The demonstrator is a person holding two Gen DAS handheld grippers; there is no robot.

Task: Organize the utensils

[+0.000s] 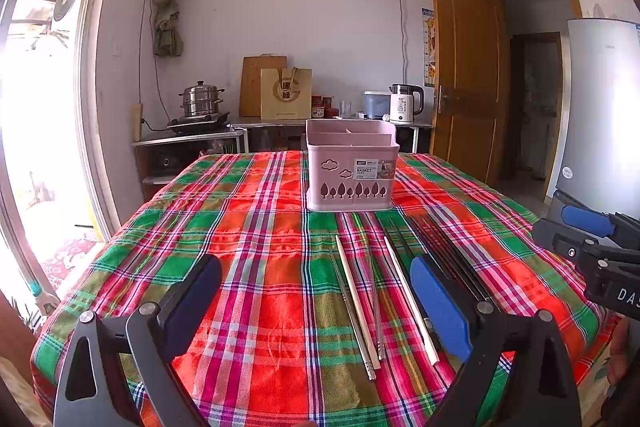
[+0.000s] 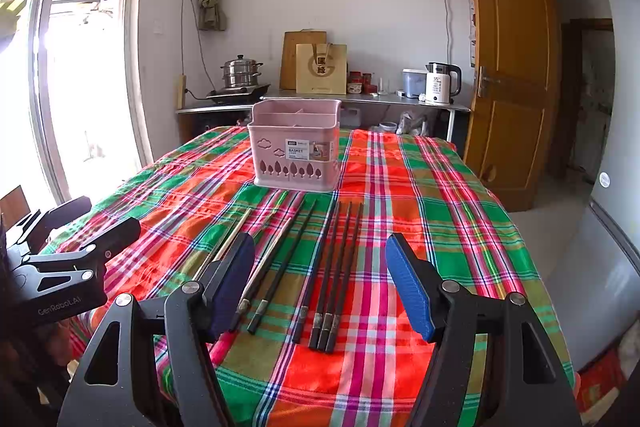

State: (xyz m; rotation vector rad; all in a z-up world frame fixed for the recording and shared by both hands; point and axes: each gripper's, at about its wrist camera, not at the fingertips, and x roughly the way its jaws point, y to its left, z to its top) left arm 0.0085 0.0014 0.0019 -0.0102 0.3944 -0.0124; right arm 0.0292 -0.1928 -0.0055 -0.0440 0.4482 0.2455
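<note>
A pink utensil basket point(image 1: 352, 171) point(image 2: 295, 153) with inner compartments stands on the plaid tablecloth. In front of it lie chopsticks in a row: pale ones point(image 1: 357, 301), metal ones point(image 1: 376, 311), and several black ones point(image 2: 336, 275) point(image 1: 444, 259). My left gripper point(image 1: 316, 291) hovers open above the cloth, its fingers wide either side of the pale and metal chopsticks. My right gripper point(image 2: 320, 275) is open too, low over the black chopsticks. Neither holds anything.
The table point(image 1: 240, 219) is covered in red-green plaid cloth. Behind it a counter holds a steamer pot point(image 1: 201, 99), a paper bag point(image 1: 286, 93) and a kettle point(image 1: 405, 103). A wooden door point(image 2: 508, 67) stands open at right, beside a grey fridge point(image 1: 600, 107).
</note>
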